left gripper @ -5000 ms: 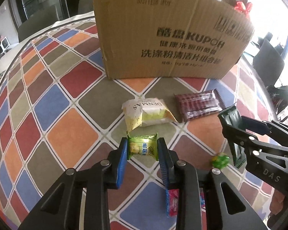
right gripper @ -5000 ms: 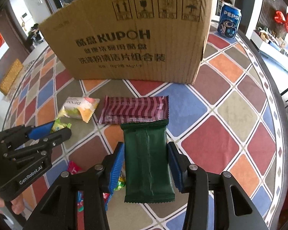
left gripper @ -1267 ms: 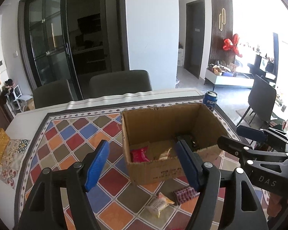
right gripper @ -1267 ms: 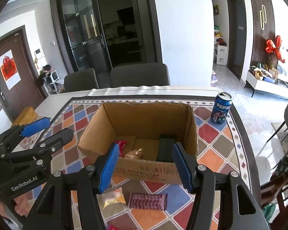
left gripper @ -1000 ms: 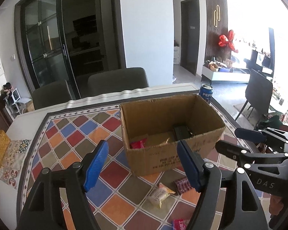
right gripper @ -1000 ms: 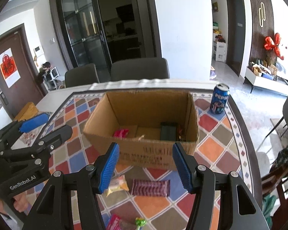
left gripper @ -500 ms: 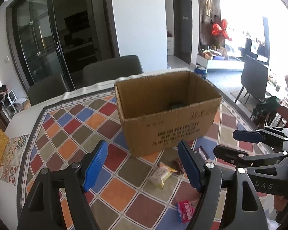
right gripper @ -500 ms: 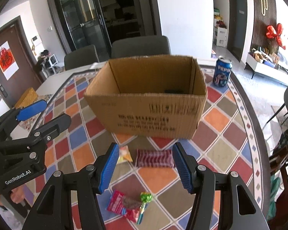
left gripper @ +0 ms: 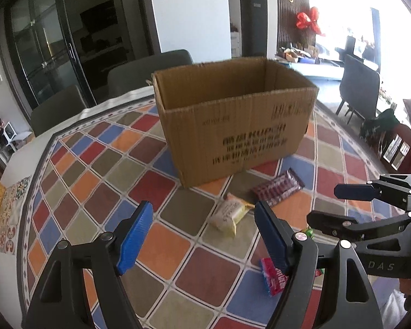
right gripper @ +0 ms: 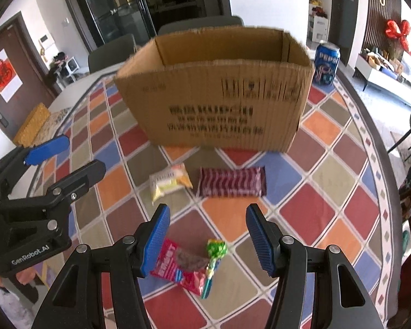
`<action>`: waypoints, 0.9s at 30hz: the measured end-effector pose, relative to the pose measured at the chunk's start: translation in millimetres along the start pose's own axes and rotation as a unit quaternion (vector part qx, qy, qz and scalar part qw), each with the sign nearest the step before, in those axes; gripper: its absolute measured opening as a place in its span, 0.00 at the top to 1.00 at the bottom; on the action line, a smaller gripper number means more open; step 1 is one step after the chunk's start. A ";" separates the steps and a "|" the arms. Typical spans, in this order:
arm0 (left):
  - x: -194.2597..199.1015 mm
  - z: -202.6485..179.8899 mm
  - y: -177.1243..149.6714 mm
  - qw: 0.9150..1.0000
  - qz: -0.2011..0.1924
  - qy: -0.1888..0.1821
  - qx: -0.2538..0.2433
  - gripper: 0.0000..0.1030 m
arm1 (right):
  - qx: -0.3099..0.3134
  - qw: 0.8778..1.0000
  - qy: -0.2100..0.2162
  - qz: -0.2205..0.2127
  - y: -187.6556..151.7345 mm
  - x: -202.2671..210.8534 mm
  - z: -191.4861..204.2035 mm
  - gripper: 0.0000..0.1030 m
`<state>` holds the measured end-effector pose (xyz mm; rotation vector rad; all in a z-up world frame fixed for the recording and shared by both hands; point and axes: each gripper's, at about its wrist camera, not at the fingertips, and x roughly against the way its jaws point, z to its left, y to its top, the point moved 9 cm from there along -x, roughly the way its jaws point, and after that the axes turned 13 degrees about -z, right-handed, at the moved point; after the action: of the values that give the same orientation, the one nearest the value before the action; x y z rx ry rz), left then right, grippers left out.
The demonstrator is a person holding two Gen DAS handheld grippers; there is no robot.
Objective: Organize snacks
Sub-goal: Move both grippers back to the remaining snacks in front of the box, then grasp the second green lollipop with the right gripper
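Both claws are empty, with their blue pads spread apart. Under the right claw (right gripper: 207, 234) lie a pink snack pack (right gripper: 178, 263) and a green lollipop (right gripper: 215, 255), touching each other on the table (right gripper: 328, 175). A bit past them lie a yellow snack bag (right gripper: 168, 182) and a dark red striped bar (right gripper: 231, 182), side by side. Behind those stands the cardboard box (right gripper: 219, 93), open at the top.

The left claw (left gripper: 202, 235) hangs over the table too, and the yellow bag sits just ahead of it, a bit to the right.

I think this is the reach for more snacks. Next, each claw should go lower, close on one snack, and carry it to the box.
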<state>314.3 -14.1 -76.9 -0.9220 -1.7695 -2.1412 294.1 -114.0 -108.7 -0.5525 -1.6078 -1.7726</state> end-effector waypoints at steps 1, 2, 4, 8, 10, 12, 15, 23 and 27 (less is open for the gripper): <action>-1.0 -0.4 -3.4 1.000 0.003 -0.001 -0.002 0.26 | 0.000 1.000 0.000 0.005 -4.9 -1.6 0.4 0.43; -1.7 -1.0 -6.8 1.000 0.005 -0.002 -0.003 0.26 | -0.001 1.000 0.001 0.012 -10.9 -3.7 1.0 0.43; -3.6 -2.4 -11.3 1.000 0.009 -0.005 -0.007 0.26 | -0.004 1.000 0.000 0.023 -19.8 -7.9 0.4 0.43; -8.9 -5.4 -22.7 1.000 0.021 -0.010 -0.014 0.26 | -0.004 0.999 0.003 0.045 -37.7 -15.6 0.7 0.43; -12.0 -6.7 -27.0 0.999 0.027 -0.011 -0.017 0.26 | -0.006 0.998 0.004 0.055 -44.8 -19.1 0.4 0.43; -15.7 -8.0 -31.2 0.999 0.034 -0.013 -0.021 0.26 | -0.008 0.998 0.007 0.066 -52.4 -22.9 1.1 0.44; -22.4 -8.7 -36.6 0.999 0.042 -0.015 -0.027 0.26 | -0.011 0.997 0.007 0.077 -60.5 -28.6 0.6 0.49; -39.4 -12.4 -43.4 0.997 0.055 -0.023 -0.041 0.26 | -0.014 0.996 0.004 0.091 -68.8 -38.7 -2.9 0.60; -46.6 -14.2 -45.3 0.997 0.059 -0.029 -0.044 0.26 | -0.017 0.995 0.003 0.096 -70.5 -43.4 -5.0 0.66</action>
<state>321.9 -26.2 -141.9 -1.0915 -1.6145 -2.1524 273.8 -109.4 -189.0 -0.6919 -1.4704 -1.6601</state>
